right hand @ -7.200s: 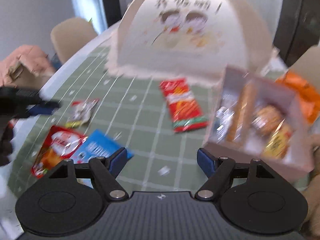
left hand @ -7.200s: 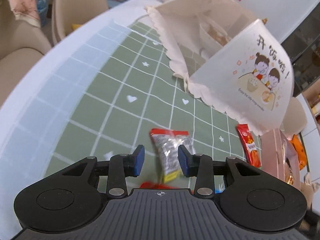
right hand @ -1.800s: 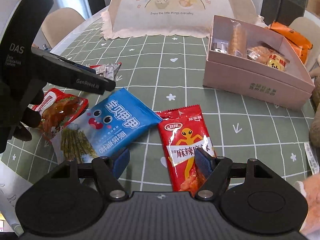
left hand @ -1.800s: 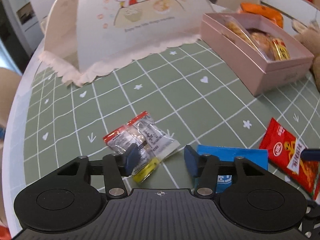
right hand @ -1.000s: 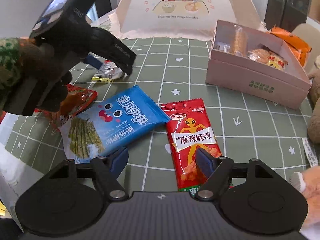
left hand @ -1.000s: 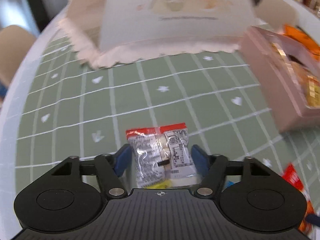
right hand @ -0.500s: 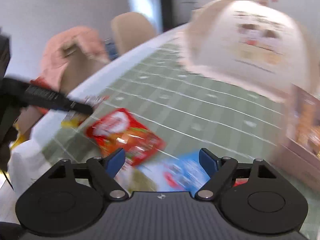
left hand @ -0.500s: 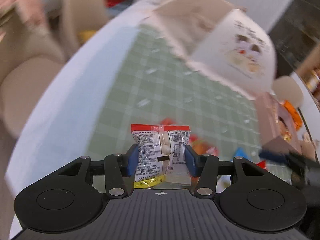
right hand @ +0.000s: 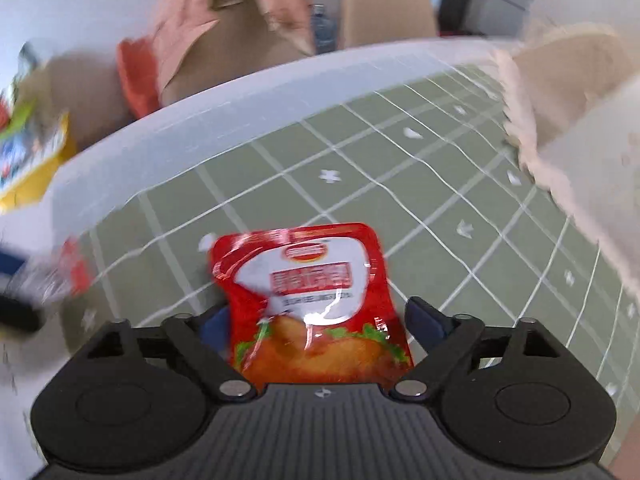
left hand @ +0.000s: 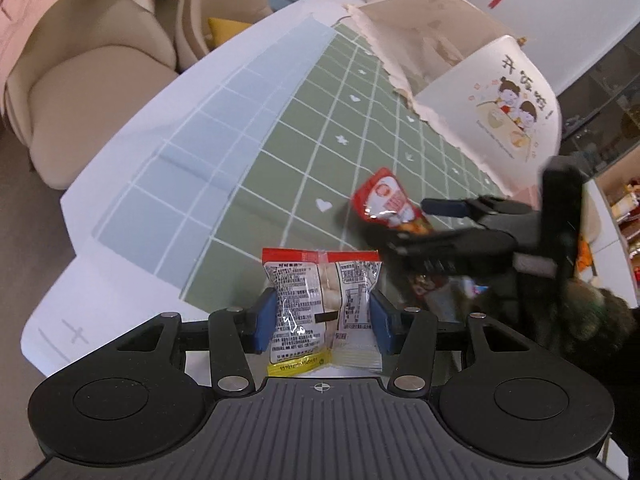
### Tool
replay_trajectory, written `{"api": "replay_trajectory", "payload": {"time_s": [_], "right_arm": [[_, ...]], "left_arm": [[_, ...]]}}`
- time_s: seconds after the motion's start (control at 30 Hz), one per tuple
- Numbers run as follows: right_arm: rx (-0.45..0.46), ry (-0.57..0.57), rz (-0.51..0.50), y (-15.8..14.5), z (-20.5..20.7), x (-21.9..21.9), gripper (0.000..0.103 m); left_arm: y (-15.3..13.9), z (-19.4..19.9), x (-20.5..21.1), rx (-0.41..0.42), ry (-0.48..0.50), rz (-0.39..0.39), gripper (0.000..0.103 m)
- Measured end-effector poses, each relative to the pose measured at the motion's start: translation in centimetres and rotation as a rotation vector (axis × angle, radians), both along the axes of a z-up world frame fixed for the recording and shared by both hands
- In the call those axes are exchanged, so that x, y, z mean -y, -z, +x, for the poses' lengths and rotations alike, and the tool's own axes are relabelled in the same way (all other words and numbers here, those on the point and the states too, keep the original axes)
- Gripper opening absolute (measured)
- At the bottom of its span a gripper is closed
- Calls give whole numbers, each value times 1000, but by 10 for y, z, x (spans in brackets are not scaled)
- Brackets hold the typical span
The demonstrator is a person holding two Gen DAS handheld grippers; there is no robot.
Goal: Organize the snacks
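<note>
Left gripper (left hand: 322, 320) first: narrowed onto a small clear packet (left hand: 320, 304) with a red top seal, blue pads pressing its two side edges, packet upright between them and lifted over the near edge of the green checked tablecloth (left hand: 304, 152). Judged very light and crinkly, with pale lumps inside that look brittle; film probably slick, so likely to slide or buckle under a hard squeeze. Best taken where the filling gives some body, at mid-height across the sides as now, not by the flat empty seal, and with modest pressure only. Right gripper (right hand: 316, 320): spread wide around a red pouch (right hand: 312, 292) showing a fried-food print, one pad tucked behind the pouch's left edge, the other just beside its right edge; cannot tell through the blur whether actually pinching or only bracketing, nor whether the pouch is lifted or lying on the cloth. Pouch glossy and puffed, so probably soft, light and slippery; better gripped low across the filled body than at the shiny upper corners. Could slip sideways if moved fast. Well behind both, a pale mesh food cover (left hand: 480, 92) standing on the cloth.
</note>
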State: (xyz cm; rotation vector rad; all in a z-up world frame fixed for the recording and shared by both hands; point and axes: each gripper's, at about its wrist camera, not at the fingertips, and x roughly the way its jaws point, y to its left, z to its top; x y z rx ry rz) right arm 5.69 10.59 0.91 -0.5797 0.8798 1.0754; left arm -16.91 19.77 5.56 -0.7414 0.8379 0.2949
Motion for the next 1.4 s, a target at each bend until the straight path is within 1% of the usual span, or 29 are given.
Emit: {"api": "replay_trajectory", "payload": {"time_s": [0.03,0.07,0.13,0.2,0.23,0.27,0.3,0.33,0.37,0.43,0.53,0.6,0.67,0.73,0.8,0.87,0.93,1.0,1.07,1.13,1.2,1.3,1.4], "right_arm": [[-15,36,22,2,4,3,103],[-12,51,38,3,4,6,103],[15,40,21,5,0,5,103],[5,74,11,4,-1,3,102],[12,92,12,1,-1,4,95],[17,98,18,-3,-4,2,84],[7,101,19,-6,-6,1,81],[0,110,30,-11,-11,5,72],[-3,114,47,-18,-15,8,56],[-38,118,71,-31,-17,13,37],[-24,153,105,-53,-20,33,25],[-62,220,141,-63,-11,54,21],[-99,304,196,-70,5,80,8],[-115,362,225,-71,20,104,9],[-174,389,238,-67,30,115,10],[-201,375,241,-64,31,115,12],[-195,356,226,-64,24,108,12],[-180,341,195,-60,19,95,20],[-167,319,163,-55,16,84,36],[-171,285,128,-45,15,72,42],[-171,266,80,-33,15,61,43],[-111,202,9,-24,3,51,47],[-51,161,-59,-16,-4,47,59]], "left_arm": [[-1,0,1,5,4,-3,54],[-1,1,2,9,10,-7,54],[-1,5,5,13,21,-11,54],[0,9,6,15,36,-14,54],[0,12,7,14,44,-18,54],[0,15,8,14,56,-24,54],[0,18,8,15,66,-30,54],[1,20,9,16,76,-32,54],[0,23,10,17,89,-31,54],[-2,29,13,17,112,-21,54],[-5,42,20,24,161,-11,54],[-6,51,27,29,198,-7,54],[-6,60,34,36,238,-12,54],[-4,67,40,39,268,-20,54],[1,77,45,33,299,-38,54],[4,84,48,27,321,-54,54],[4,90,51,29,336,-55,54],[4,92,54,29,343,-51,54],[6,90,56,21,334,-42,54],[8,84,58,3,317,-35,54],[9,78,58,-8,306,-34,54],[8,66,59,-17,290,-23,54],[8,55,56,-19,264,-27,54]]}}
